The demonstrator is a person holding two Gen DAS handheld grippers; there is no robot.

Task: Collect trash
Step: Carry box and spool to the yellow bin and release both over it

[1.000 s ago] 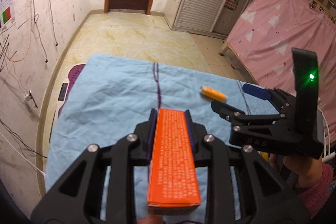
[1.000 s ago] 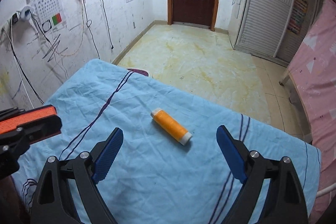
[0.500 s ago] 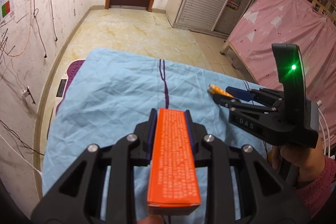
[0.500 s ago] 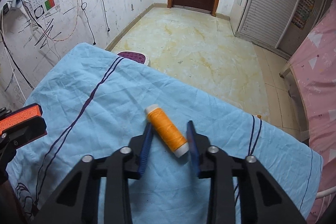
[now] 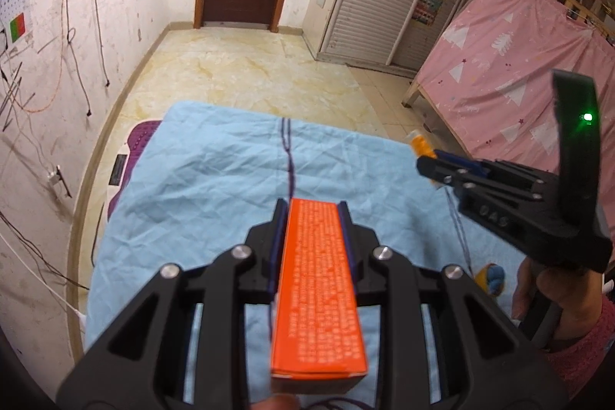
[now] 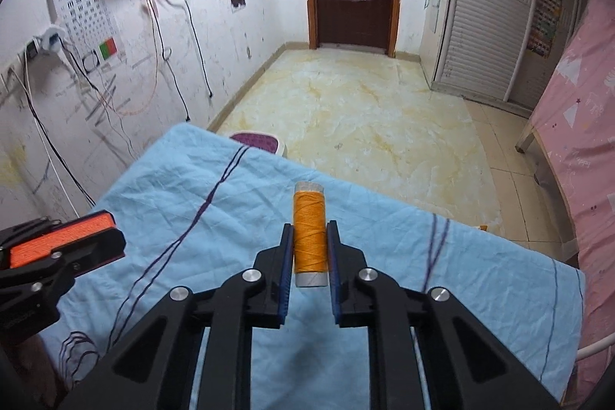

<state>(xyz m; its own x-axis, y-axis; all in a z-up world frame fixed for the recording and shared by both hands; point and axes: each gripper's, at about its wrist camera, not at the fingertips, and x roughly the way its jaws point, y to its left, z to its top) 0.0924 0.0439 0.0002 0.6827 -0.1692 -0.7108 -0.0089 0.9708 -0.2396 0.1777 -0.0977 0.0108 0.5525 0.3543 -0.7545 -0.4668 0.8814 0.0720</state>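
In our right claw [image 6: 309, 248] we hold the spool of orange thread [image 6: 308, 233]. The jaws have just been closing, and their blue pads now press on both sides of the spool. Its long axis runs straight ahead along the fingers, one pale end cap toward the far edge of the desk [image 6: 384, 202] and the other toward the claw's body. The spool hangs clear of the blue cloth [image 6: 192, 202], above the middle of the desk and nearer its far edge.

In our left claw [image 5: 312, 218] we grip the orange box [image 5: 317, 279], a long narrow carton with fine white print on its upper face. Its long axis also lies along the fingers, pointing at the far edge of the desk, and its near end sticks back past the pads toward the camera. The jaws stand narrow, tight on the box's two long sides.

From the left wrist view we see the right claw near the desk's right edge, with the spool's tip showing beyond its fingers. A hand [image 5: 557, 298] in a pink sleeve [image 5: 580, 352] grips its handle.
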